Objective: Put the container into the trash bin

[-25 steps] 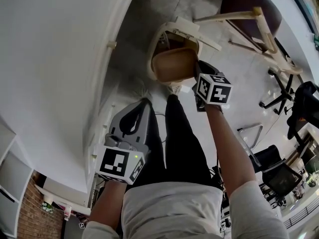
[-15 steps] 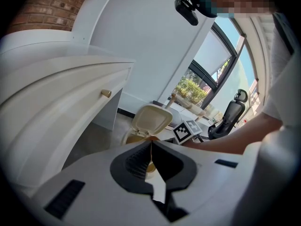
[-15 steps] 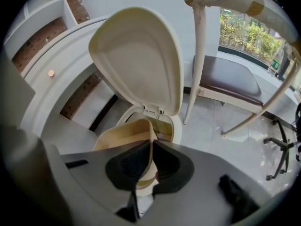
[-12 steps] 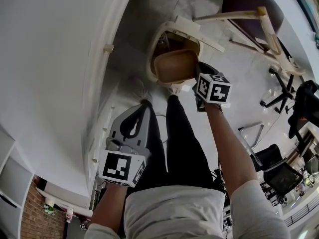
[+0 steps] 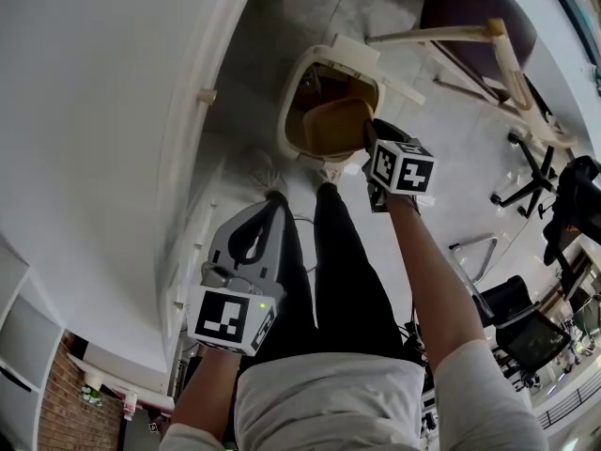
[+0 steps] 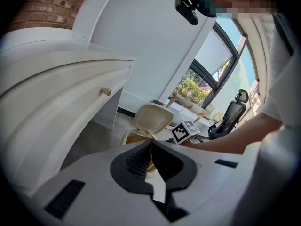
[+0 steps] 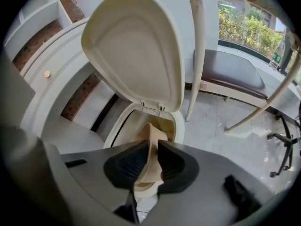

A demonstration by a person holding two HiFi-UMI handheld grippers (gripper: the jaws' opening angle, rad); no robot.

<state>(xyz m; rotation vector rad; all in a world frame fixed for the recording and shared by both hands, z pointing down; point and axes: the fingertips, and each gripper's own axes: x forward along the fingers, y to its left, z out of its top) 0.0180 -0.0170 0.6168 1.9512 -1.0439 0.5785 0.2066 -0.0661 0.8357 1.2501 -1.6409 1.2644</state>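
Observation:
A tan, bowl-like container (image 5: 335, 125) hangs tilted in the mouth of the cream trash bin (image 5: 293, 116), whose lid (image 7: 136, 46) stands raised. My right gripper (image 5: 369, 137) is shut on the container's edge, just over the bin's near rim. In the right gripper view the container (image 7: 151, 142) sits pinched between the dark pads, with the bin's rim (image 7: 179, 126) right beyond it. My left gripper (image 5: 267, 201) hangs low by the person's leg, shut and empty. Its view shows the bin (image 6: 149, 119) farther ahead.
A white curved counter (image 5: 113, 111) with a small round knob (image 5: 204, 95) runs along the left. A wooden-legged seat (image 5: 470, 26) stands just beyond the bin. Black office chairs (image 5: 535, 167) stand at the right. The person's legs (image 5: 338, 271) are directly below.
The right gripper has carried the container down and forward, from above the bin's near rim into its opening. The left gripper has hardly moved.

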